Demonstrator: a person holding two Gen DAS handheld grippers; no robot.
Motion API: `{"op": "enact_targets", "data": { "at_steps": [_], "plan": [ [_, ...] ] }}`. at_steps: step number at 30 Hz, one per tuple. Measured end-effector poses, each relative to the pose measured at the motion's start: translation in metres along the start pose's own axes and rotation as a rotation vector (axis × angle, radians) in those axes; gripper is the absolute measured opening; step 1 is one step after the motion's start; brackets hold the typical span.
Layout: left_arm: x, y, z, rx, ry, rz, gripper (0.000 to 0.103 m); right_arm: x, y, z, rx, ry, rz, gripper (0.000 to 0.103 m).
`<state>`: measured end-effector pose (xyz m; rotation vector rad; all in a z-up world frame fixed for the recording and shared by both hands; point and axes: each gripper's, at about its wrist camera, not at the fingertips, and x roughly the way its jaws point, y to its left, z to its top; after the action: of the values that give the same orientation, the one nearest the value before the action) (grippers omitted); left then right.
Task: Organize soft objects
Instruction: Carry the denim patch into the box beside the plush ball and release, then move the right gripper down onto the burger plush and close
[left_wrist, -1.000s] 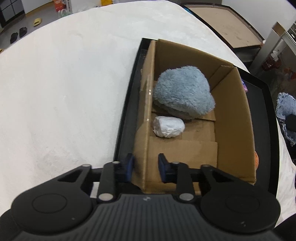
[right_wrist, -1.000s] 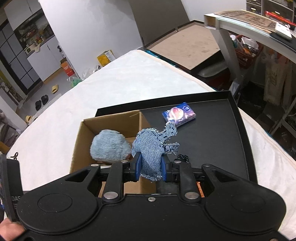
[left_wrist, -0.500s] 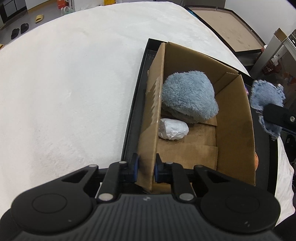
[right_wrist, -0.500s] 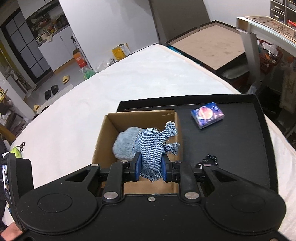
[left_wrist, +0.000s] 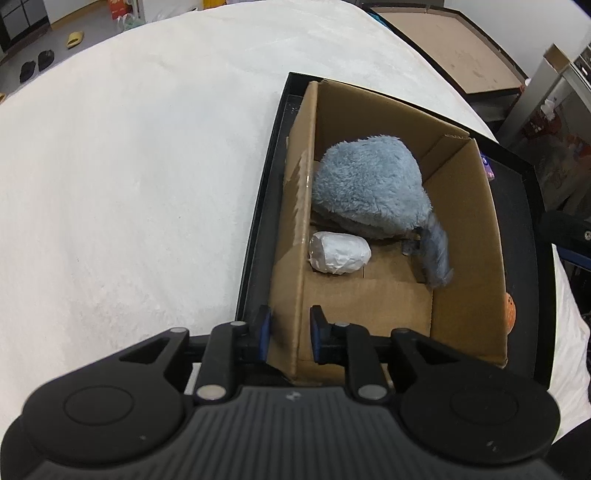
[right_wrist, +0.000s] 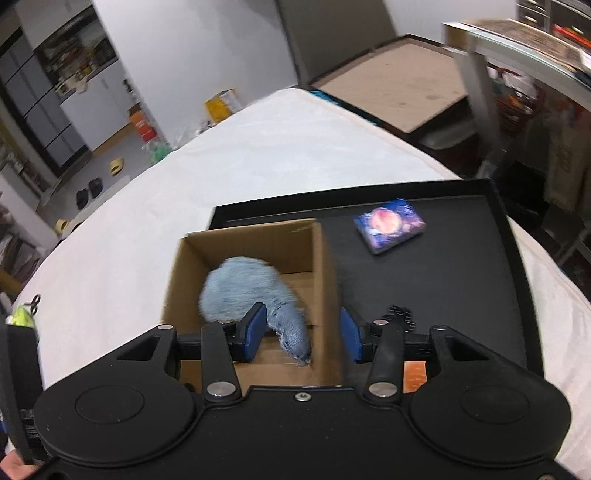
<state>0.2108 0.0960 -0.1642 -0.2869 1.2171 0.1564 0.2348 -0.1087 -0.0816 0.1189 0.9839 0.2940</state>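
While the denim piece (right_wrist: 291, 328) drops blurred inside the cardboard box (left_wrist: 461, 258), it sits just ahead of the right hand-held gripper (right_wrist: 303, 338), whose jaws have just been opening and now stand apart, touching nothing. Beside it lie a fluffy blue plush (left_wrist: 369, 192) and a white wrapped bundle (left_wrist: 340, 253). The left hand-held gripper (left_wrist: 288, 334) straddles the box's near-left wall, pads close against the cardboard. Beyond the right one, a colourful packet (right_wrist: 389, 225) rests on the black tray (right_wrist: 461, 280).
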Motion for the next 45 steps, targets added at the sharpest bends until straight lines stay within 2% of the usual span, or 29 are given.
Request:
{"op": "enact_targets", "data": {
  "at_steps": [5,10,15,19,21,28,31,33,38,43,45],
  "plan": [
    [0.000,-0.005,0.001,0.007,0.005,0.018,0.027,0.001,-0.026,-0.007,0.039,0.010,-0.023,0.045],
    [-0.004,-0.011,0.001,0.022,-0.011,0.049,0.046,0.004,-0.047,-0.018,0.068,0.033,-0.032,0.045],
    [-0.007,-0.020,0.002,0.043,-0.028,0.080,0.054,0.009,-0.068,-0.028,0.103,0.060,-0.034,0.045],
    [-0.005,-0.027,0.002,0.056,-0.023,0.094,0.056,0.017,-0.077,-0.034,0.113,0.085,-0.027,0.045],
    [-0.005,-0.030,0.001,0.063,-0.020,0.103,0.057,0.021,-0.080,-0.037,0.114,0.097,-0.024,0.055],
    [0.001,-0.041,0.001,0.083,-0.002,0.140,0.057,0.037,-0.093,-0.049,0.096,0.136,-0.034,0.063],
    [0.003,-0.046,0.002,0.091,0.004,0.153,0.057,0.045,-0.098,-0.055,0.079,0.150,-0.044,0.070],
    [0.005,-0.049,0.002,0.096,0.008,0.167,0.057,0.051,-0.100,-0.057,0.062,0.165,-0.053,0.080],
    [0.010,-0.057,0.003,0.109,0.022,0.205,0.057,0.062,-0.100,-0.063,0.017,0.169,-0.055,0.081],
    [0.016,-0.066,0.005,0.121,0.028,0.247,0.066,0.071,-0.100,-0.066,-0.023,0.158,-0.061,0.081],
    [0.018,-0.070,0.005,0.126,0.028,0.267,0.067,0.073,-0.100,-0.067,-0.042,0.152,-0.071,0.078]
  ]
}}
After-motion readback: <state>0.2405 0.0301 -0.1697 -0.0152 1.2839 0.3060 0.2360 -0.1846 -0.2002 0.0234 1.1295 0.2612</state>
